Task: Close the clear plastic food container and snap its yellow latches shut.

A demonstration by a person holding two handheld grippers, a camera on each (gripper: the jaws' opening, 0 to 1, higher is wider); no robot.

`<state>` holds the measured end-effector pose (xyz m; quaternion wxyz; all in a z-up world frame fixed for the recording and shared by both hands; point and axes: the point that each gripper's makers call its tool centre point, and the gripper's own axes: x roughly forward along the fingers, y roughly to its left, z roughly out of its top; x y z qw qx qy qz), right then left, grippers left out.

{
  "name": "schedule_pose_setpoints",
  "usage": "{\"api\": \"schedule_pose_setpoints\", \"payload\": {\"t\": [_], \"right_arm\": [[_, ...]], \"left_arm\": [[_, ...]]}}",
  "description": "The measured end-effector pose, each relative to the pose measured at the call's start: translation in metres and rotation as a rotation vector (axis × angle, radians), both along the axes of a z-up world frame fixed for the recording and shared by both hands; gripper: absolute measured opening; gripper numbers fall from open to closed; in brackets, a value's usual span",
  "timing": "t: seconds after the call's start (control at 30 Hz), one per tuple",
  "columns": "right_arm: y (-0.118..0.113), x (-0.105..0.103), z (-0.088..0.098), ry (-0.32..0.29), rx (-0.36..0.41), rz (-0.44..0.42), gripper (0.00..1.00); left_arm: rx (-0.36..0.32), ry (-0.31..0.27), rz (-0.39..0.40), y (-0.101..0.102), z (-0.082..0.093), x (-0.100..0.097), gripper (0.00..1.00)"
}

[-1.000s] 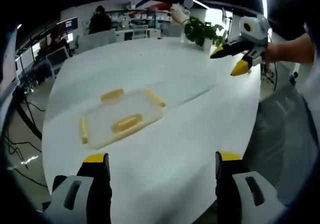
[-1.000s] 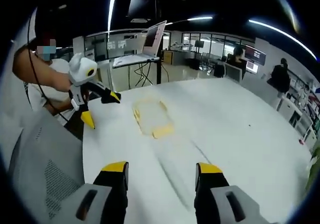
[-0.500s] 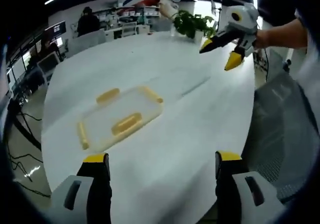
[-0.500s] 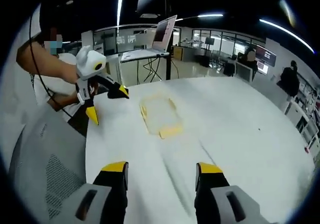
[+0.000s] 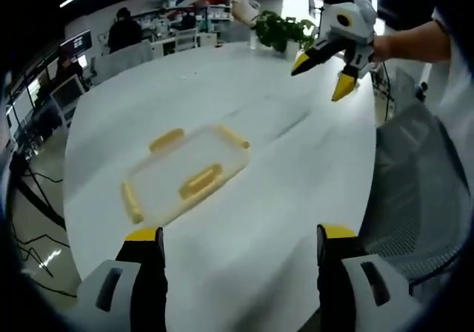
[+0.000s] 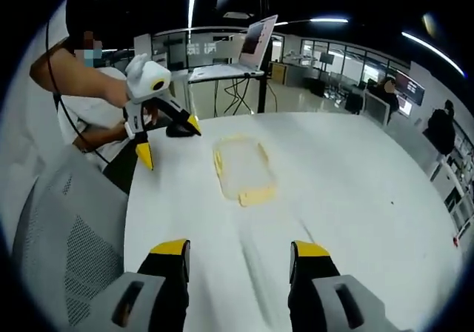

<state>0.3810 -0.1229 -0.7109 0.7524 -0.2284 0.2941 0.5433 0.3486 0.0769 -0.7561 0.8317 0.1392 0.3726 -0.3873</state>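
Clear rectangular plastic food container [image 5: 185, 180] with yellow latches [image 5: 200, 181] lies flat on the round white table [image 5: 281, 198], left of centre in the left gripper view and at upper centre in the right gripper view [image 6: 244, 170]. Left gripper [image 5: 235, 237] and right gripper [image 6: 238, 249] both hang above the table, jaws spread wide, holding nothing. Lid appears seated; the latches probably remain to be snapped, though blur prevents certainty.

Container [image 5: 185, 180] lies on table [image 5: 296, 198], between grippers.
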Motion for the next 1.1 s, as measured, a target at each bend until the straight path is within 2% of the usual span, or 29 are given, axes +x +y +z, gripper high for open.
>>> {"api": "schedule_pose_setpoints", "payload": {"t": [0.27, 0.37, 1.1], "right_arm": [[0.006, 0.008, -0.001, 0.004, -0.025, 0.043, 0.52], [0.008, 0.010, -0.001, 0.007, -0.029, 0.057, 0.52], [0.023, 0.020, -0.004, 0.027, -0.071, 0.153, 0.52]], "left_arm": [[0.062, -0.001, -0.051, 0.012, -0.003, 0.007, 0.82], [0.052, 0.009, -0.051, 0.014, -0.001, 0.007, 0.82], [0.146, 0.058, -0.160, 0.032, -0.009, 0.019, 0.79]]}}
